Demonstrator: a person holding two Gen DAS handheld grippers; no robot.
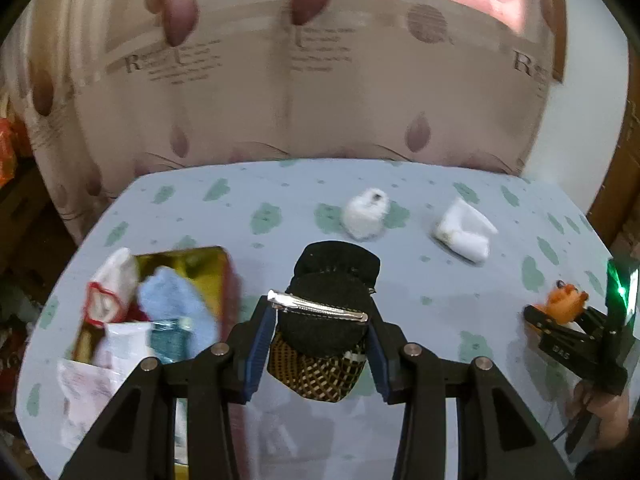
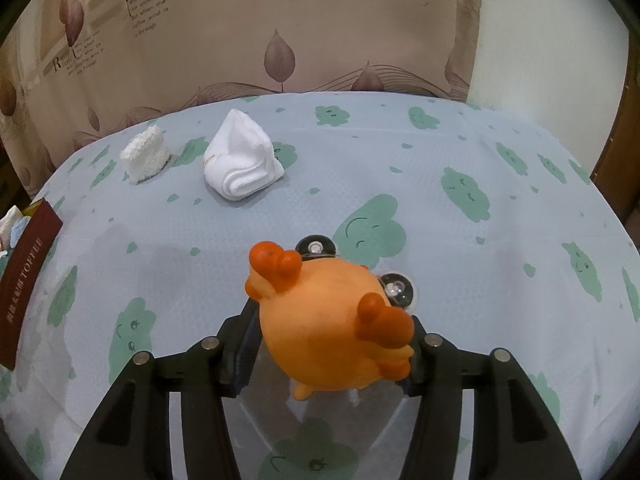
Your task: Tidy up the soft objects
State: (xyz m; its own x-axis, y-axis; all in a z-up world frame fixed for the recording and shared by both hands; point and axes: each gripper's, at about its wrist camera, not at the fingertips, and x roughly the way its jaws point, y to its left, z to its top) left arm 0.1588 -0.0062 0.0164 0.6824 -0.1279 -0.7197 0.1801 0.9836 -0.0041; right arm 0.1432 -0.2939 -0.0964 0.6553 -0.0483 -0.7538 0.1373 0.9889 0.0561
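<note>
My left gripper (image 1: 320, 322) is shut on a black hair bow with a silver clip (image 1: 332, 300), held above the table. My right gripper (image 2: 330, 332) is shut on an orange squishy toy with goggle eyes (image 2: 328, 328), lifted over the table; that toy and gripper also show in the left wrist view (image 1: 566, 302). A fluffy white item (image 1: 366, 214) (image 2: 145, 156) and a folded white cloth (image 1: 466, 230) (image 2: 242, 162) lie at the far side. A gold-lined box (image 1: 192, 264) to the left holds a blue cloth (image 1: 176, 304) and other soft things.
The table wears a pale blue cloth with green cloud prints (image 2: 480, 208). The box's dark red side with lettering (image 2: 26, 276) shows at the left edge of the right wrist view. A patterned curtain (image 1: 320, 92) hangs behind the table.
</note>
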